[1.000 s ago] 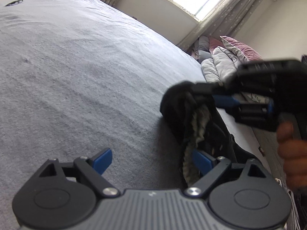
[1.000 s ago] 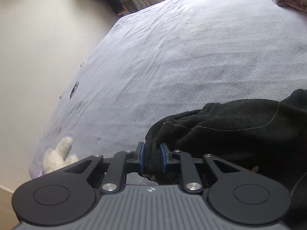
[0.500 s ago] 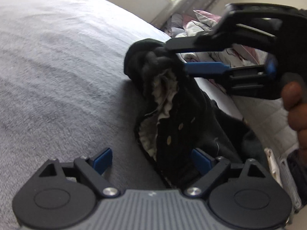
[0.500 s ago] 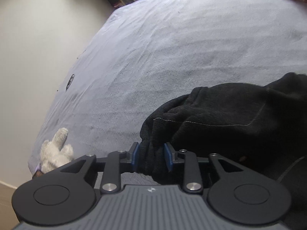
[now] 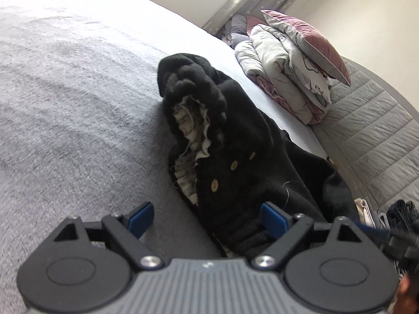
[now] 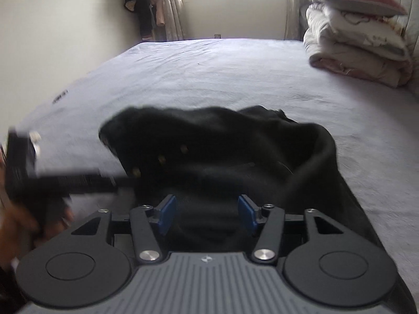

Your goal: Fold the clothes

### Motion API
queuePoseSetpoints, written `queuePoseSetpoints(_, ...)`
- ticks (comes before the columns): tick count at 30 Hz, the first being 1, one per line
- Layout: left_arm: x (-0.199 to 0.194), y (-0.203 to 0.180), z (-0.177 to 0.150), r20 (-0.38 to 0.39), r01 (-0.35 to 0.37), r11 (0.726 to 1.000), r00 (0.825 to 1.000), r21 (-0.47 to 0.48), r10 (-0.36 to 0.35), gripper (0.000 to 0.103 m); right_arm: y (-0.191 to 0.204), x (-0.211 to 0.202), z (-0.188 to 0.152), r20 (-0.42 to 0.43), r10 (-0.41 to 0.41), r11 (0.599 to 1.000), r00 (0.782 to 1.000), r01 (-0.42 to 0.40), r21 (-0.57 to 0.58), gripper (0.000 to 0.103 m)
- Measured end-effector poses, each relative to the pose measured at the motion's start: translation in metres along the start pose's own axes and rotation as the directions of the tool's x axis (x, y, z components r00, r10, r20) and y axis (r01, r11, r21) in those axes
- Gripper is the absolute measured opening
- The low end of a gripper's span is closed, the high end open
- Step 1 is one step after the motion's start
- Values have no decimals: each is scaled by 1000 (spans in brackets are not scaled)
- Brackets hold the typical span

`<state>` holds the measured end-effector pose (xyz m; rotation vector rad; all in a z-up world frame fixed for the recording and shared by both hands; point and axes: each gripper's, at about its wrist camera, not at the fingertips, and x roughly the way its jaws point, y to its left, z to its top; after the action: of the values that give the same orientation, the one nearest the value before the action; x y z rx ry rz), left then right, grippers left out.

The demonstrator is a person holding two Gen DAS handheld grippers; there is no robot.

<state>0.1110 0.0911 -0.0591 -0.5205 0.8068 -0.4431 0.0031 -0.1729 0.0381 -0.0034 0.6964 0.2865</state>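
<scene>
Left wrist view: black garment (image 5: 243,141) heaped on grey bed sheet (image 5: 65,99), pale lining and light buttons showing, bunched and unfolded. Left gripper (image 5: 209,216) wide open, low over near hem; cloth lies between the pads, no pressing seen, nothing held. Right wrist view, blurred: right gripper (image 6: 207,210) with jaws opening, black fabric lying between them but pads clear of it, so not gripped. Left tool seen at left edge of that view, beside the heap.

Step in hand, as judged: release after dropping the garment on the bed, before spreading. Fold itself not begun.

Next move likely calls for: pinching two edges or corners well apart, pulling flat on the sheet, lining side down or hidden, then folding. Risk: thick fleece slipping or bunching in the pads.

Containers: none visible. Stacked bedding (image 5: 290,60) with pink pillow near the headboard, well apart from garment; not part of the job.
</scene>
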Motion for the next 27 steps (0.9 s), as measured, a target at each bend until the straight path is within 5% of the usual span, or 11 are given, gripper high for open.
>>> queuePoseSetpoints(5,-2,3,-3,-11,2,1000,1000,-28,-2,88,12,8,-32,71,31,996,997,-25,-87,56)
queuePoseSetpoints(10,-11,1,-4,-29,11,999,999,-38,-12,88,44,23,-44,59,8,948,998,12,-317,57)
queuePoseSetpoints(19,-9,7,-8,-82,29,995,996,-98,-37,88,72,65,-60,86,-145,782,986,167,-600,57)
queuePoseSetpoints(23,-9,11,-7,-82,36,990,996,-135,-48,88,69,77,-54,89,-171,800,981,191,-568,35)
queuePoseSetpoints(24,-10,12,-7,-79,35,989,996,-144,-47,88,67,76,-50,81,-157,822,984,175,-543,26)
queuePoseSetpoints(27,-12,16,-6,-66,27,986,997,-164,-38,88,51,67,-33,59,-80,911,995,97,-400,22)
